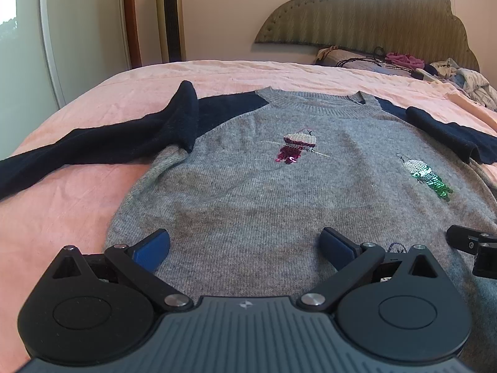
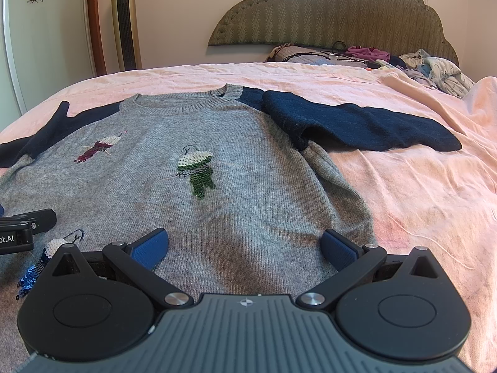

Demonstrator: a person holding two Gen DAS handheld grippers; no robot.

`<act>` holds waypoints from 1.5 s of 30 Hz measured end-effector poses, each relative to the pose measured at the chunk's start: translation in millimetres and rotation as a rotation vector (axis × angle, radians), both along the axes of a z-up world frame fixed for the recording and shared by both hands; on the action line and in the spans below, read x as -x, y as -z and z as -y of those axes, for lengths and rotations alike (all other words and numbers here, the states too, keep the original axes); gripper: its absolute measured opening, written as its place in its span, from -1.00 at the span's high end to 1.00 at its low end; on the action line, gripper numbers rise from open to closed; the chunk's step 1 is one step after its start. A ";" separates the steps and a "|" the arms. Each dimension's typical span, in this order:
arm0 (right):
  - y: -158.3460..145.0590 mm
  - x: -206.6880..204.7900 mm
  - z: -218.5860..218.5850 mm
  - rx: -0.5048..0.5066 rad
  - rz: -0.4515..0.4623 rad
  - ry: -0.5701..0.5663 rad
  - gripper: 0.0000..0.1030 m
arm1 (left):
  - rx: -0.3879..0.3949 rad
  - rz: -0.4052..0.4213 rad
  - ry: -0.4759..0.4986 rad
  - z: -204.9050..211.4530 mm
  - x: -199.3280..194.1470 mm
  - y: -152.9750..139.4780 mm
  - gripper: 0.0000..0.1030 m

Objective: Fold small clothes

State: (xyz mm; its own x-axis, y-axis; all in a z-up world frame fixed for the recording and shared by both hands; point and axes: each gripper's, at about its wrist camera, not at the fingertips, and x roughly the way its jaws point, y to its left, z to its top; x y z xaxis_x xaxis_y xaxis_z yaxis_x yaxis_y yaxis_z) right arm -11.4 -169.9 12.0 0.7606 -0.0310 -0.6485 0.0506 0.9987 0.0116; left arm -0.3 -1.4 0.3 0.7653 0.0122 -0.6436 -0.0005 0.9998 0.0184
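Note:
A small grey knit sweater (image 1: 248, 192) with navy sleeves and sequin birds lies face up on the pink bed sheet (image 1: 62, 205); it also shows in the right wrist view (image 2: 248, 205). Its left sleeve (image 1: 102, 143) stretches out left with a raised fold. Its right sleeve (image 2: 357, 124) is bunched near the shoulder. My left gripper (image 1: 245, 245) is open and empty over the lower left hem. My right gripper (image 2: 245, 245) is open and empty over the lower right hem. The right gripper's edge shows in the left wrist view (image 1: 475, 248).
A pile of loose clothes and a cable (image 2: 419, 65) lies near the padded headboard (image 2: 326, 9). A tall tower fan (image 2: 125, 21) stands by the wall on the left. The pink sheet (image 2: 419, 202) spreads to the right of the sweater.

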 end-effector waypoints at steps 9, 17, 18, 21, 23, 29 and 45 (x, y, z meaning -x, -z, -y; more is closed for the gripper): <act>0.2 -0.2 -0.2 0.002 0.000 0.000 -1.00 | 0.004 0.001 0.001 -0.3 0.7 -0.9 -1.00; 0.4 -0.4 -0.6 0.003 -0.001 0.000 -1.00 | 0.000 0.001 0.001 -0.6 1.0 -1.1 -1.00; 0.2 -0.4 -0.6 0.003 -0.001 0.000 -1.00 | -0.002 0.000 0.000 -0.2 1.0 -1.2 -1.00; -0.4 -0.9 -0.1 0.008 -0.003 0.001 -1.00 | -0.011 0.001 -0.001 1.7 0.6 -1.2 -1.00; 0.8 -1.2 -0.6 0.008 -0.003 0.001 -1.00 | 0.001 0.000 -0.001 1.0 0.5 -1.3 -1.00; 1.4 0.0 0.1 0.005 -0.001 0.001 -1.00 | 0.024 0.007 0.002 -5.4 2.2 -1.6 -1.00; 0.8 -0.3 -1.5 0.014 -0.002 0.000 -1.00 | 0.009 0.004 0.002 -3.5 0.7 -1.6 -1.00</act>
State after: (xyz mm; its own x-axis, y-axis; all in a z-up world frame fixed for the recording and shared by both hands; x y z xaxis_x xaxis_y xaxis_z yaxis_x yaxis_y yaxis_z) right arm -11.2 -168.4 11.2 0.7592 -0.0404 -0.6496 0.0510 0.9987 -0.0025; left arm -1.0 2.1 2.0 0.7681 0.0049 -0.6403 0.0011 1.0000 0.0090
